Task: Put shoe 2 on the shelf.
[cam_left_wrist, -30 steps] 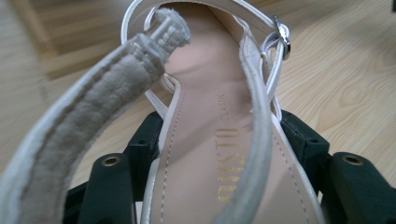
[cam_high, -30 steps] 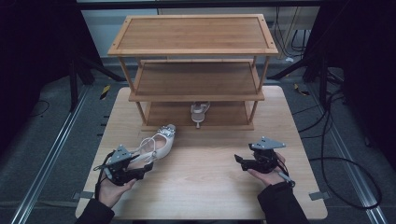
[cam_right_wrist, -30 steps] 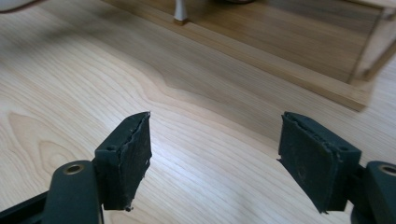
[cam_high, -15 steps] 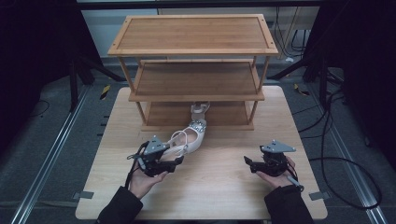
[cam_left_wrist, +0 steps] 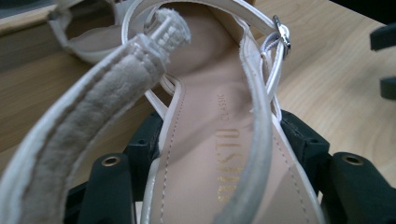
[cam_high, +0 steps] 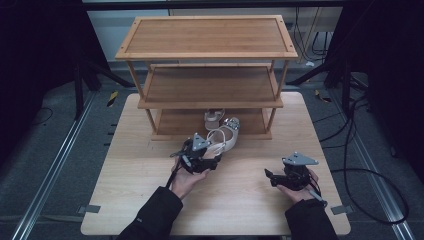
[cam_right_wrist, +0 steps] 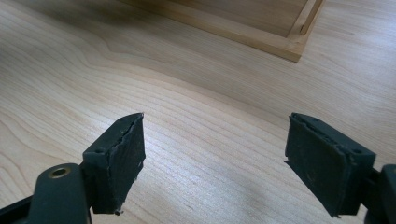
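White strappy sandal with a beige insole sits pinched between the jaws of the left gripper, just in front of the wooden three-tier rack; its toe is cut off in the left gripper view. A second pale sandal lies partly hidden under the lowest shelf. The right gripper has just been opening, its jaws spread over the bare light wooden table with nothing between them.

- We see a rack on the table's far half.
- A sandal stands on its lowest shelf.
- A second sandal sits just before it, by the shelf's front edge.
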A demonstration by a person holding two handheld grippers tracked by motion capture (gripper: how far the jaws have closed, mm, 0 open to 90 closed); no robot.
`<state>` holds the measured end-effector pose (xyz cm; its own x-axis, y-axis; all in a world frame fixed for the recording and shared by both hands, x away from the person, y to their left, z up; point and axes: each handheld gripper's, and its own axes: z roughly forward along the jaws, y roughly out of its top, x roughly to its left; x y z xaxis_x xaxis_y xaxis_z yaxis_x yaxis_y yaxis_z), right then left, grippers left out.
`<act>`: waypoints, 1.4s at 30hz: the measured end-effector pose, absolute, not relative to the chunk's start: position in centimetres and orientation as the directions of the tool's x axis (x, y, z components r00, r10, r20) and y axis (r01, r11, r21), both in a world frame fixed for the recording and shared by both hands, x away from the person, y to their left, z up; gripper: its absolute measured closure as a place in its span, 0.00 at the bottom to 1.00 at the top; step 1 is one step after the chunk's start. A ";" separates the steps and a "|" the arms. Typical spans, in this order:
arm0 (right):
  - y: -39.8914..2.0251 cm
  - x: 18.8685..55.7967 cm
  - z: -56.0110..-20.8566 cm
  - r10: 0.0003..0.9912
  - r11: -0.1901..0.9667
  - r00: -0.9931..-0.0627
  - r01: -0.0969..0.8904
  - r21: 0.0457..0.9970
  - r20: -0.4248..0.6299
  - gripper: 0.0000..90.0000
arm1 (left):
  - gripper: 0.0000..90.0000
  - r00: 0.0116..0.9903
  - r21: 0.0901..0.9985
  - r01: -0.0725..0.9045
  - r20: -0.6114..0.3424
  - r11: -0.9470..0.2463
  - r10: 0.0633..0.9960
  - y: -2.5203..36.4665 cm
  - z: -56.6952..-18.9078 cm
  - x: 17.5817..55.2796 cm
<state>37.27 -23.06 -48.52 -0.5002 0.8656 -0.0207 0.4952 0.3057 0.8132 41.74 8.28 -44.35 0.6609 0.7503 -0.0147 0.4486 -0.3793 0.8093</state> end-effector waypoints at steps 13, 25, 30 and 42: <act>-23.0 37.5 -49.0 0.863 0.324 -0.504 0.501 0.803 -0.035 0.22 | 0.45 0.561 0.804 0.498 -0.012 -0.326 0.828 3.3 -46.2 46.9; -23.0 37.5 -49.1 0.859 0.327 -0.510 0.499 0.802 -0.033 0.22 | 0.45 0.488 0.786 0.539 0.002 -0.303 0.873 1.8 -48.4 49.0; -22.9 37.5 -49.1 0.858 0.332 -0.513 0.501 0.799 -0.035 0.22 | 0.40 0.484 0.792 0.522 0.032 -0.318 0.875 1.9 -48.4 49.0; -22.8 37.4 -49.0 0.856 0.334 -0.516 0.500 0.799 -0.035 0.22 | 0.28 0.559 0.804 0.475 0.037 -0.356 0.828 5.5 -47.0 44.1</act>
<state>37.39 -22.83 -49.00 -0.5160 0.8559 -0.0352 0.4999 0.3343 0.7990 44.12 5.48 -47.01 0.5592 0.8282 0.0366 0.4751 -0.3564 0.8045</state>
